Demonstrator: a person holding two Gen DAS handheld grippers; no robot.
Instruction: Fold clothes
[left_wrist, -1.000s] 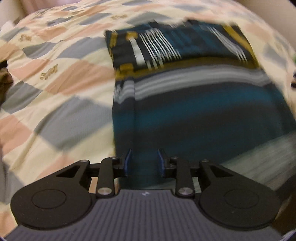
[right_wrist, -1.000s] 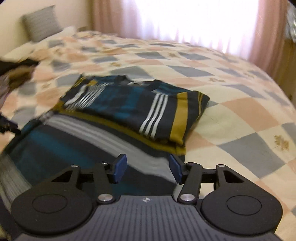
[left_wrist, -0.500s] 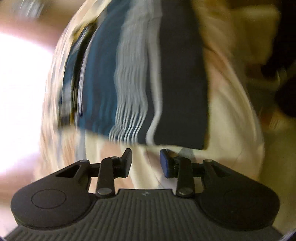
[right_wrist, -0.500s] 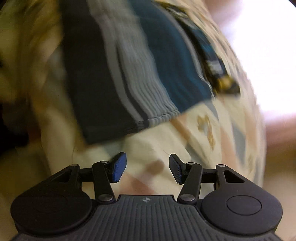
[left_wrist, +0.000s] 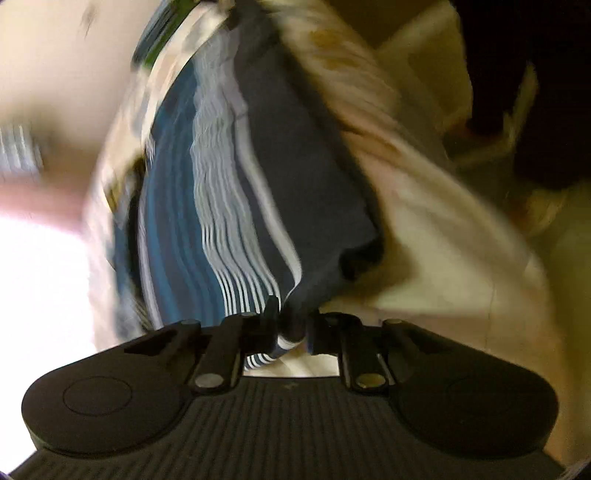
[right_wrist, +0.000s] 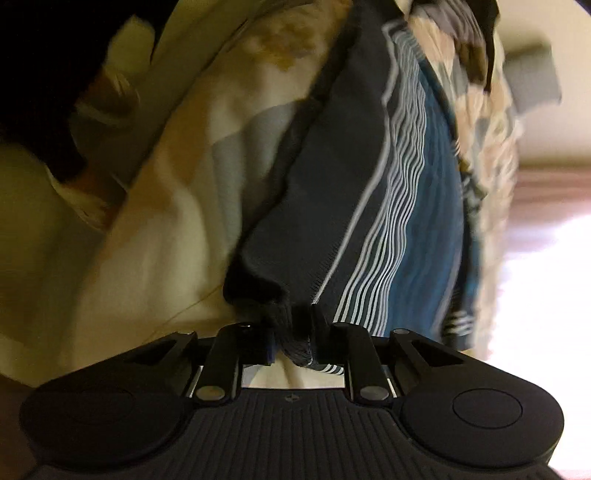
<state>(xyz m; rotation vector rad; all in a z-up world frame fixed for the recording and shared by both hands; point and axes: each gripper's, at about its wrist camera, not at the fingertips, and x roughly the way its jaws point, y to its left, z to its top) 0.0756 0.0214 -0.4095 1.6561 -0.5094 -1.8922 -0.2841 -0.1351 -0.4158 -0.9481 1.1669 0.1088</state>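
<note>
Both sets of fingers are closing on the hem of a striped garment (left_wrist: 236, 192) spread on a bed. In the left wrist view, the left gripper (left_wrist: 290, 326) has a fold of striped hem bunched between its fingers, pads pressing on the cloth. In the right wrist view, the right gripper (right_wrist: 291, 332) pinches a dark corner of the same garment (right_wrist: 354, 192) the same way. Ahead of the fingers the navy, teal and white-striped cloth runs away across the checked bedspread (left_wrist: 436, 221), which lies bare beside each grip and bunches at the bed's edge (right_wrist: 177, 206). Farther off, blurred, a grey pillow (right_wrist: 532, 77) sits beyond the garment, with bright window light past it.
</note>
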